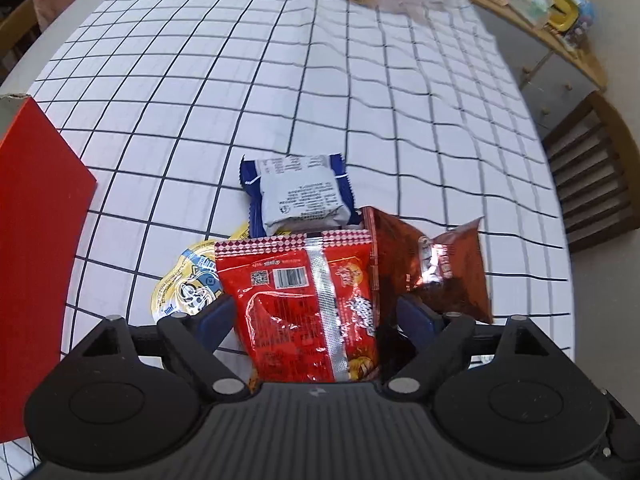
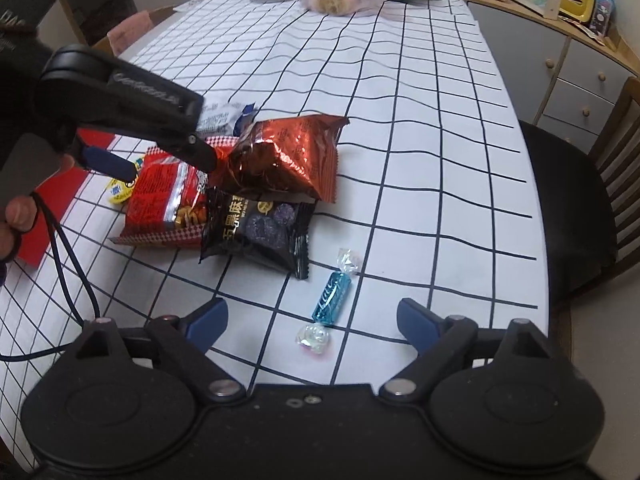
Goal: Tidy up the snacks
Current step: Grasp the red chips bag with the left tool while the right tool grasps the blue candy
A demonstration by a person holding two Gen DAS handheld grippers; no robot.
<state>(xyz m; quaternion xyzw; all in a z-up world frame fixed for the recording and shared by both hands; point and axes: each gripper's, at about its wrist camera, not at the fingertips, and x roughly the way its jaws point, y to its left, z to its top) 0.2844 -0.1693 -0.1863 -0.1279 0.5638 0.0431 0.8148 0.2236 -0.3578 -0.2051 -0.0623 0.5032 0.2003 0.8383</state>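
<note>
Snack packets (image 2: pixel 224 196) heaped on checked table (image 2: pixel 420 160), red box (image 1: pixel 36 240) beside

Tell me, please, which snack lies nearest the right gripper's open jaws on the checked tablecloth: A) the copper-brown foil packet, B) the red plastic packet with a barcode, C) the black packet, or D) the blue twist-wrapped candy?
D: the blue twist-wrapped candy lies just ahead of the right gripper, between its open jaws.
</note>
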